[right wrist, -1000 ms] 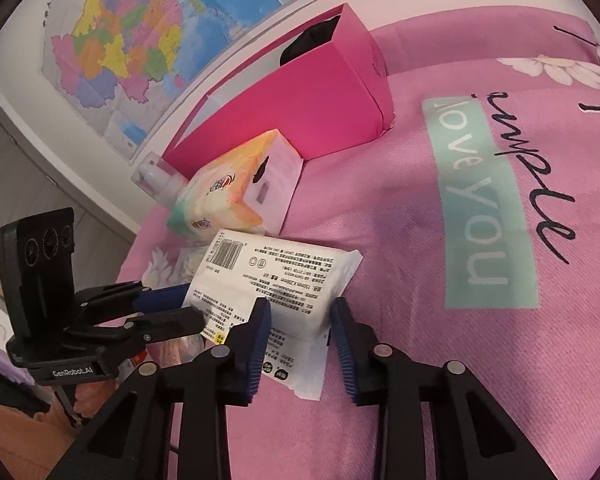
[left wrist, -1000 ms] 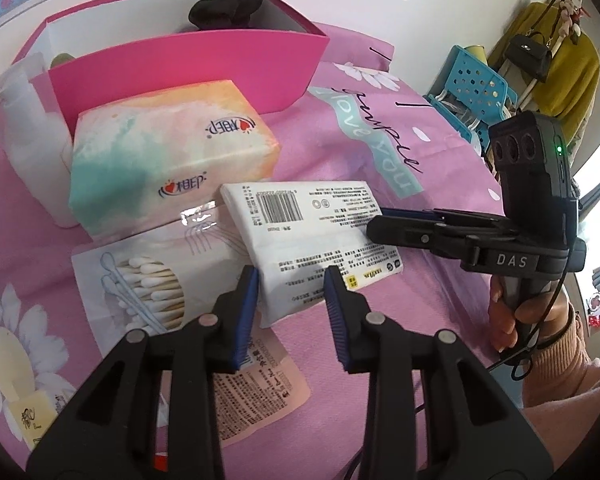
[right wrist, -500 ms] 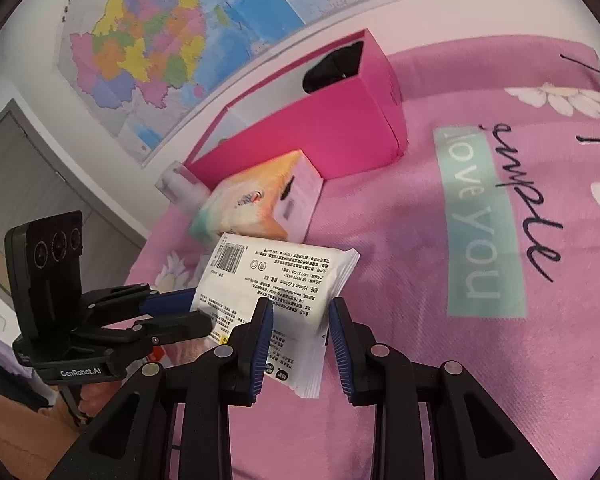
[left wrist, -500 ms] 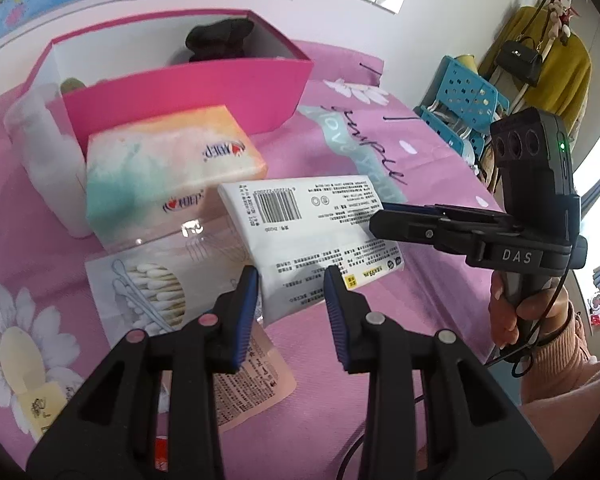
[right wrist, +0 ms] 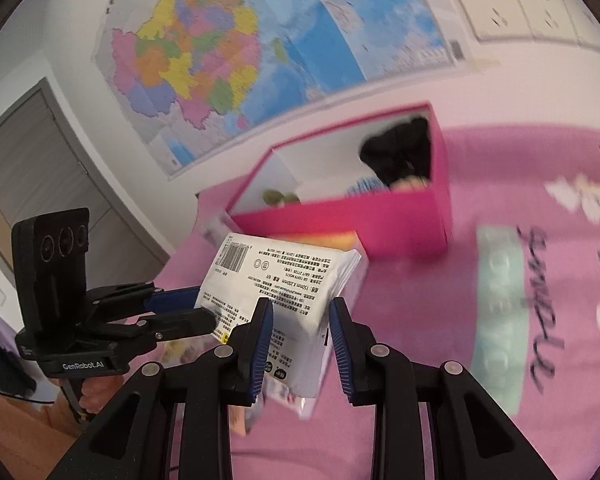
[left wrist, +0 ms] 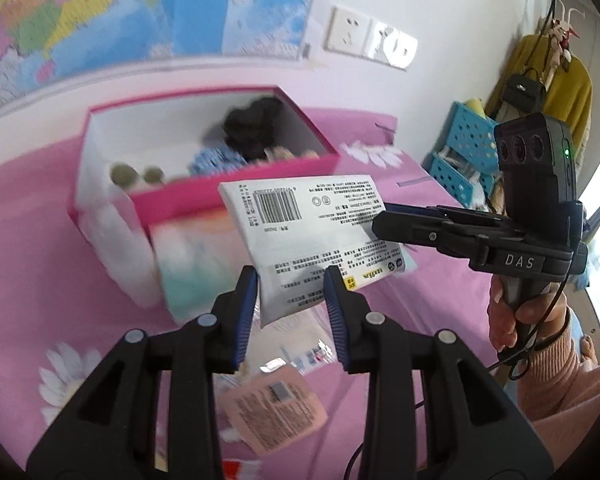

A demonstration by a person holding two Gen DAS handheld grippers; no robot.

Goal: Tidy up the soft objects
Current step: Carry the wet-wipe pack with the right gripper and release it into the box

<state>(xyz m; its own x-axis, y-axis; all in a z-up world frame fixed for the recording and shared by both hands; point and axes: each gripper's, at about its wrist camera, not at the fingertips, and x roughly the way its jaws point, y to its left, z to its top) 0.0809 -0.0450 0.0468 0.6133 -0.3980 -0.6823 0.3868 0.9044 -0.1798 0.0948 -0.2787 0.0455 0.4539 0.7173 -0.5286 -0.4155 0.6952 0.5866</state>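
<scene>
Over the pink bedspread [left wrist: 28,216], both grippers, left [left wrist: 291,294] and right [right wrist: 300,332], are pinching opposite ends of the white pack [left wrist: 308,232], sharing its floppy weight toward the box [left wrist: 236,190].

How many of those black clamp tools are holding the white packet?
2: the left gripper grips the white packet's near corner; the right gripper clamps its other end.
</scene>
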